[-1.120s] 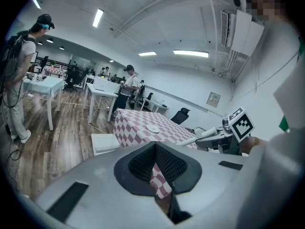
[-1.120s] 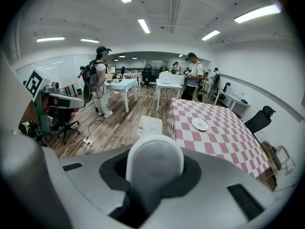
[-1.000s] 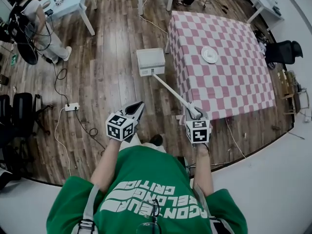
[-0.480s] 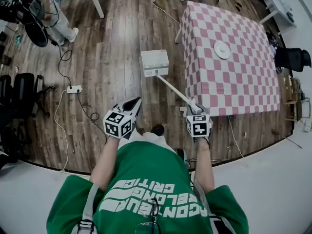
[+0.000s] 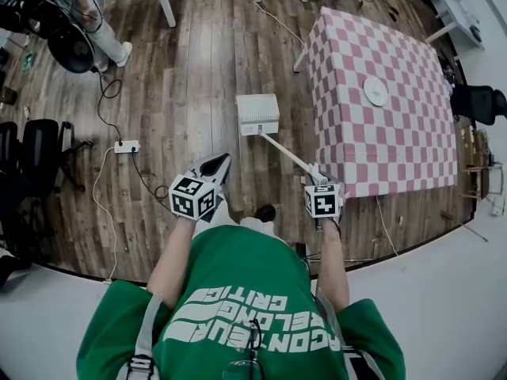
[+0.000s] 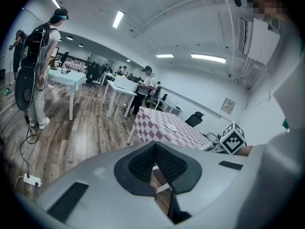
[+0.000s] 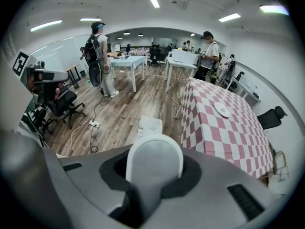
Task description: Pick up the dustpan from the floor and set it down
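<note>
The white dustpan (image 5: 258, 114) hangs low over the wooden floor on its long thin handle (image 5: 287, 155); I cannot tell whether it touches the boards. My right gripper (image 5: 317, 177) is shut on the handle's upper end beside the checked table. In the right gripper view the rounded handle end (image 7: 153, 168) fills the jaws of the right gripper (image 7: 153, 175), and the dustpan (image 7: 150, 127) shows beyond it. My left gripper (image 5: 217, 165) is shut and holds nothing, left of the handle. In the left gripper view, the left gripper (image 6: 155, 168) has its black pads meeting.
A pink-and-white checked table (image 5: 396, 145) with a white plate (image 5: 375, 91) stands to the right. A power strip (image 5: 127, 146) with cables lies on the floor at left, near black chairs (image 5: 32, 153). A person (image 5: 79, 22) stands far left. My shoe (image 5: 265, 212) is below the dustpan.
The right gripper has come down with the dustpan, which now sits farther from the table's edge and nearer to me. The left gripper has shifted a little too.
</note>
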`<state>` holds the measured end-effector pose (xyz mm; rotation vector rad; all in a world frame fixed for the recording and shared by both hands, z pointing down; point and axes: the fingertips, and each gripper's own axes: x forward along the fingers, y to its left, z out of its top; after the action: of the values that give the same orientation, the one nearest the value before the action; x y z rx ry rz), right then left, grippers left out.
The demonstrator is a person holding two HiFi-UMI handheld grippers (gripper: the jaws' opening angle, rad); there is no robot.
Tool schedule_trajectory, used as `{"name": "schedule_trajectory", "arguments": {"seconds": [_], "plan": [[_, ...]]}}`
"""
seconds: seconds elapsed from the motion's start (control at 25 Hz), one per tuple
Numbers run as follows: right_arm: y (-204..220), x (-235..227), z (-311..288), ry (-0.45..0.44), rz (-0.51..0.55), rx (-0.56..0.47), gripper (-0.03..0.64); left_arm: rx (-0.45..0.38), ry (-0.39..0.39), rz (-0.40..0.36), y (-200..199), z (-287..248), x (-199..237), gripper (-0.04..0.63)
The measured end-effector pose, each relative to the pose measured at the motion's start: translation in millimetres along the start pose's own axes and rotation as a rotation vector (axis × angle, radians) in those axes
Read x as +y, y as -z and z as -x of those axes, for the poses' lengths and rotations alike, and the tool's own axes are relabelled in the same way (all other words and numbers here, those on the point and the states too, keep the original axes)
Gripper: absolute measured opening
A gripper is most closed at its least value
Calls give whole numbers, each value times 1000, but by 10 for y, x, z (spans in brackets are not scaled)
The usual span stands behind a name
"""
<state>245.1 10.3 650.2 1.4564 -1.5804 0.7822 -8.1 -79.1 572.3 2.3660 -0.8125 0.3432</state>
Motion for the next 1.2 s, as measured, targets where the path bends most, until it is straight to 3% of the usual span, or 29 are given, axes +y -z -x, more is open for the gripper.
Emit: {"name": "schedule_trajectory", "arguments": {"seconds": [0.6, 0.92, 1.2], "plan": [[-451, 553, -681, 34, -65, 135, 106, 53, 98, -16, -393, 11, 976, -5], [-758, 588, -970, 45, -59, 186, 106, 90, 159, -31, -424, -41, 1137, -5], [-822, 428, -1330, 9, -37, 233, 106, 110, 124, -46, -291, -330, 1111, -5]]}}
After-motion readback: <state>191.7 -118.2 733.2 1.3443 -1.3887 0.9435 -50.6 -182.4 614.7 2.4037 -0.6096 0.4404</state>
